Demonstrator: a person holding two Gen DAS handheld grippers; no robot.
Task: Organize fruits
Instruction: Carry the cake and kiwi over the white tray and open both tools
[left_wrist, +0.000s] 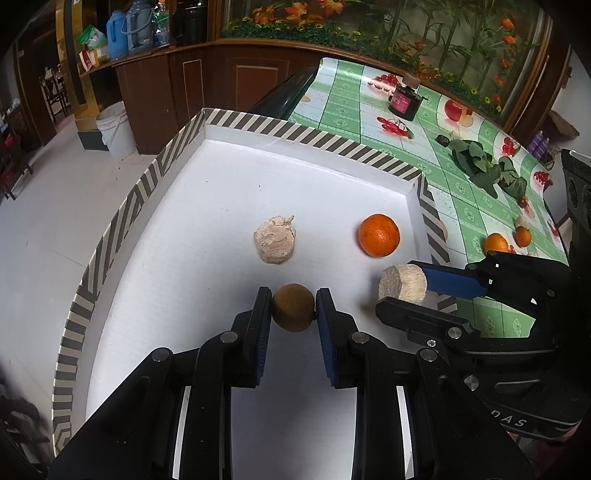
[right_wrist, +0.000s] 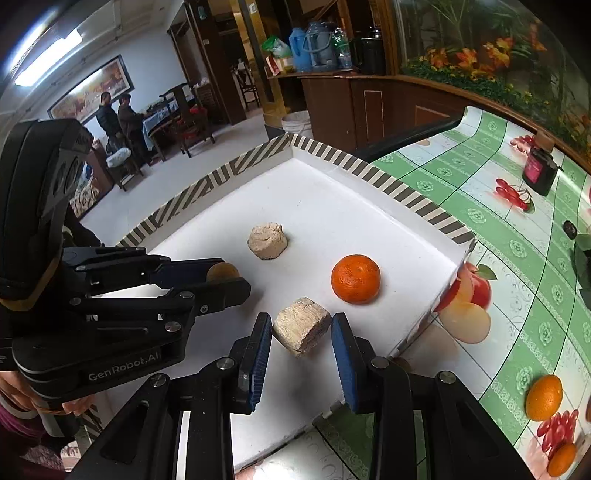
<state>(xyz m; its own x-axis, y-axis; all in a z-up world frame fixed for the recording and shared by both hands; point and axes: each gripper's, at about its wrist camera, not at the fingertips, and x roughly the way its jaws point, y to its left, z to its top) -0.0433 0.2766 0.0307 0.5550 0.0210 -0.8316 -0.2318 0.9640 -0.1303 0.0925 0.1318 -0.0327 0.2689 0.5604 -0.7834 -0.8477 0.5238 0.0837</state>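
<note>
The left gripper (left_wrist: 293, 308) clamps a small round brown fruit (left_wrist: 293, 307) over the white striped-rim tray (left_wrist: 236, 122); the right gripper (right_wrist: 301, 330) pinches a pale cylindrical chunk (right_wrist: 302, 325) (an orange tangerine (right_wrist: 355, 278) lies in the tray nearby).

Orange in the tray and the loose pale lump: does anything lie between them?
No. Between the orange and pale lump lies bare tray floor, in both views.

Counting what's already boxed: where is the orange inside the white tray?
The orange lies on the tray floor near its right wall, right of the pale chunk, beyond both grippers, touching neither.
</note>
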